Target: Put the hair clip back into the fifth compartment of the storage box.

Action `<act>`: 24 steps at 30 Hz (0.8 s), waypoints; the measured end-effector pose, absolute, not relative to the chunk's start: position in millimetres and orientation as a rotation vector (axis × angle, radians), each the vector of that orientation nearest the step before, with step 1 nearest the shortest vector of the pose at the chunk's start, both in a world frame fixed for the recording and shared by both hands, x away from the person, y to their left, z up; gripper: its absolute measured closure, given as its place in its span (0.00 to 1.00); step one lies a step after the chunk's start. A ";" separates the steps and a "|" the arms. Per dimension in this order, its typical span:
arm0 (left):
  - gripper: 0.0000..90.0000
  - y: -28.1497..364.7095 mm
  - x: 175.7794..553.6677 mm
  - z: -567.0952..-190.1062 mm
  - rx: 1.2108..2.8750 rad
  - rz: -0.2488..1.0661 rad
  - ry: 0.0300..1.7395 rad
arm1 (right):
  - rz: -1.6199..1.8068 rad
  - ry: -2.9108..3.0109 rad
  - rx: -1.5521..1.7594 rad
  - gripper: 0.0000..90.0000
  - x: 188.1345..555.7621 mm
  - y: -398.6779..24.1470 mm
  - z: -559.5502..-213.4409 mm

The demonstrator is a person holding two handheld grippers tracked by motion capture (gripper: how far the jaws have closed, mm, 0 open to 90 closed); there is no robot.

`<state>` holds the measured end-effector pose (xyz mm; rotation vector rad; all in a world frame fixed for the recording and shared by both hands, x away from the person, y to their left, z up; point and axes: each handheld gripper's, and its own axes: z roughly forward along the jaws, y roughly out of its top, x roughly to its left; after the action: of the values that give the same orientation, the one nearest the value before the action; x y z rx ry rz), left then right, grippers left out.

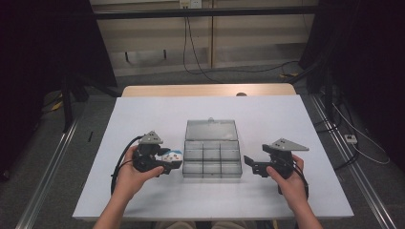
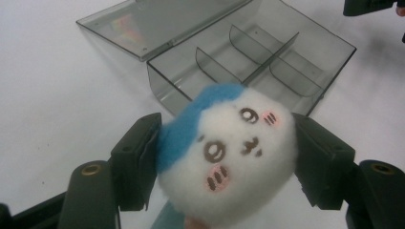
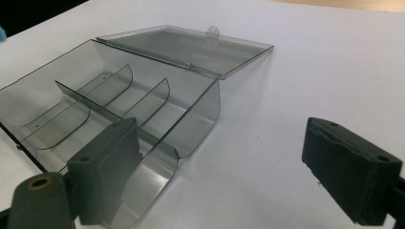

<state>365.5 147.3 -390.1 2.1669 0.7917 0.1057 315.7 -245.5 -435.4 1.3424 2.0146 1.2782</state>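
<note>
A clear grey plastic organiser box (image 1: 212, 162) sits in the middle of the white table (image 1: 143, 114), its hinged lid (image 1: 211, 130) thrown fully back and lying flat on the table behind it. Thin dividers split the tray into six compartments, two rows of three. From the right gripper view I can see down through the near wall of the box (image 3: 119, 100) and across its curved partitions, and every compartment within sight holds nothing; the lid (image 3: 191, 47) has a small tab at its far edge.

Just to the left of the box, the left gripper (image 1: 165, 162) is clamped on a small round plush toy (image 1: 173, 155), white with a blue patch on top. In the left gripper view the plush toy (image 2: 229, 152) sits squeezed between the two black pads, which press into its sides; it has a stitched face with pink cheeks, and the blue part lies toward the left pad. The toy is held off the table, close to the box's left wall but outside it, not over any compartment.

On the other side, the right gripper (image 1: 253, 164) rests near the box's right end, pointing at it. Its jaws stand apart with nothing between them, one pad just in front of the box's near corner.
</note>
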 end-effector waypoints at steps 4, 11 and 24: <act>0.36 143.0 368.5 -386.8 2.169 0.116 0.790 | 1.281 2.012 1.345 0.14 314.8 -245.8 -435.1; 0.36 136.2 374.5 -380.0 2.161 0.109 0.787 | 1.281 2.016 1.340 0.14 314.0 -245.6 -434.7; 0.36 124.2 380.0 -371.9 2.162 0.108 0.771 | 1.283 2.019 1.337 0.14 313.7 -244.9 -435.2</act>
<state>380.0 124.2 -371.9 2.1623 0.7706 0.1079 313.7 -244.9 -435.2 1.3373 2.0193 1.2834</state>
